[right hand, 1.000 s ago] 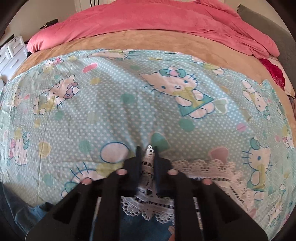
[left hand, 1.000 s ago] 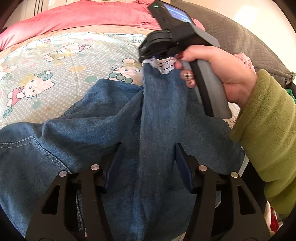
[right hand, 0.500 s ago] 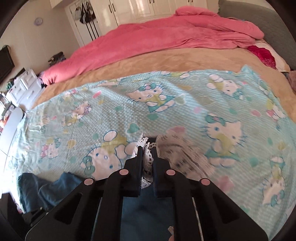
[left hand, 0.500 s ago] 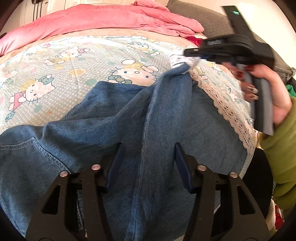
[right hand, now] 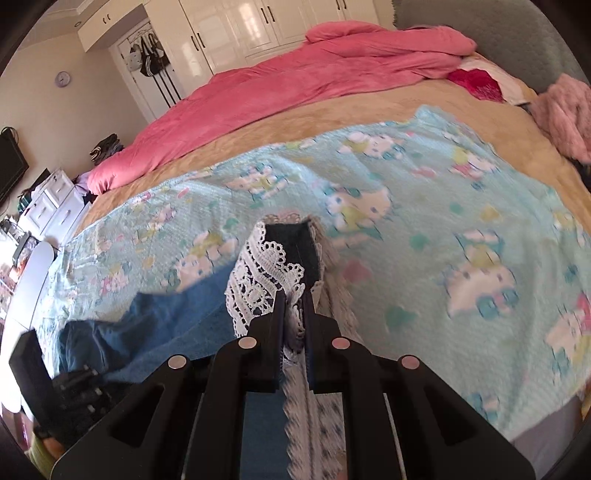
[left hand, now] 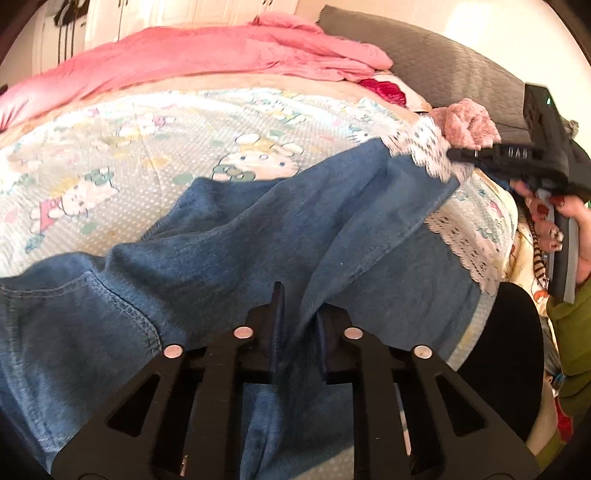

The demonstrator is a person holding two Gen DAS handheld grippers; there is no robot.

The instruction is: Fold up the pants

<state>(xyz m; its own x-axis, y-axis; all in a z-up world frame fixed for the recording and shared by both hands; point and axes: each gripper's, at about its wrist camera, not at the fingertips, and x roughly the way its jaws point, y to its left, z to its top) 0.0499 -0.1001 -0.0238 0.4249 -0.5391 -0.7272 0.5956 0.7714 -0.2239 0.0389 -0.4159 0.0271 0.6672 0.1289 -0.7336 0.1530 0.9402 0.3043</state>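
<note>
Blue denim pants (left hand: 258,236) with white lace hems lie spread on the cartoon-cat bedsheet (left hand: 147,147). My left gripper (left hand: 297,325) is shut on a ridge of denim near the seam at the near end. My right gripper (right hand: 294,306) is shut on the white lace hem (right hand: 262,273) of a leg and holds it lifted above the sheet. In the left wrist view the right gripper (left hand: 458,155) is at the far right, stretching that leg (left hand: 388,206) out sideways. The other leg's lace hem (left hand: 465,251) lies flat near the bed's right edge.
A pink duvet (right hand: 295,85) is bunched along the far side of the bed. A grey headboard (left hand: 443,74) and a fuzzy pink item (left hand: 465,122) are at the right. White wardrobes (right hand: 258,26) and drawers (right hand: 48,203) stand beyond the bed.
My left gripper has closed on the denim fold it straddled. My right gripper has swung the lace-hemmed leg to the right and lifted it, spreading the leg out.
</note>
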